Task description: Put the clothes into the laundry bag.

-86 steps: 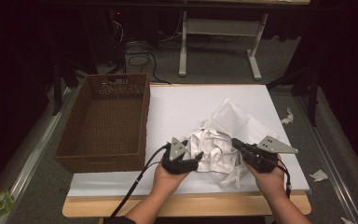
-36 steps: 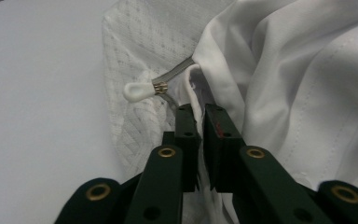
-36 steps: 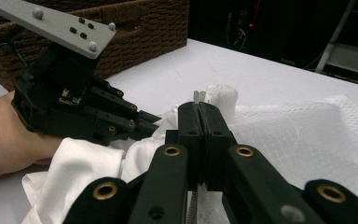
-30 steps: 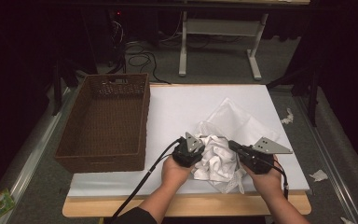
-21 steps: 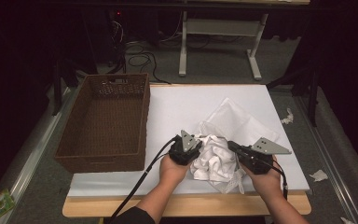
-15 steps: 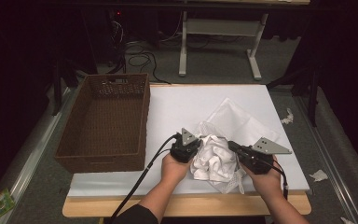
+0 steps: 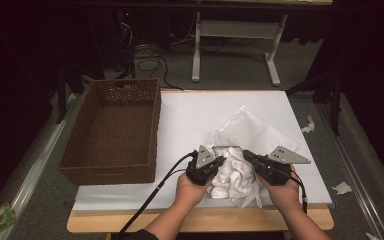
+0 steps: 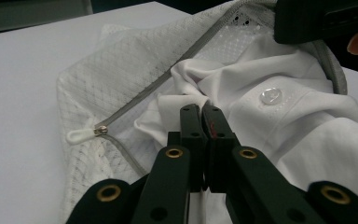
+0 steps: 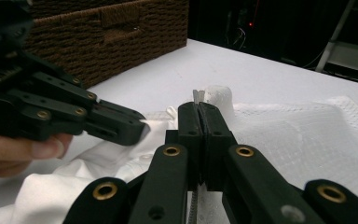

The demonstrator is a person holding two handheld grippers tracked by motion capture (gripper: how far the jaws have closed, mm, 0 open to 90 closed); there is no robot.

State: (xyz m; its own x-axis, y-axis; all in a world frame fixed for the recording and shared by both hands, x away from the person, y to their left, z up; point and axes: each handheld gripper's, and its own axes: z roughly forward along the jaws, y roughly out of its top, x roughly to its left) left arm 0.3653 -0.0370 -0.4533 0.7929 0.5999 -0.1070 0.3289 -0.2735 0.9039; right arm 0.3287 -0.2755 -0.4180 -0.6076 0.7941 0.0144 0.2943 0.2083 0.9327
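while the left tool (image 8: 200,109) pinches a fold of the white shirt (image 8: 279,107) and the right tool (image 9: 198,106) clamps the mesh laundry bag (image 9: 303,135) rim at the table's (image 7: 200,115) near edge, either thin pinch could slip, letting the half-stuffed shirt spill out.

Black jaws, brass-ringed pivot holes

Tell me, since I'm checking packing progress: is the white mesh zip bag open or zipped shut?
Open: the white mesh zip bag's grey zipper gapes, and the white buttoned shirt spills out.
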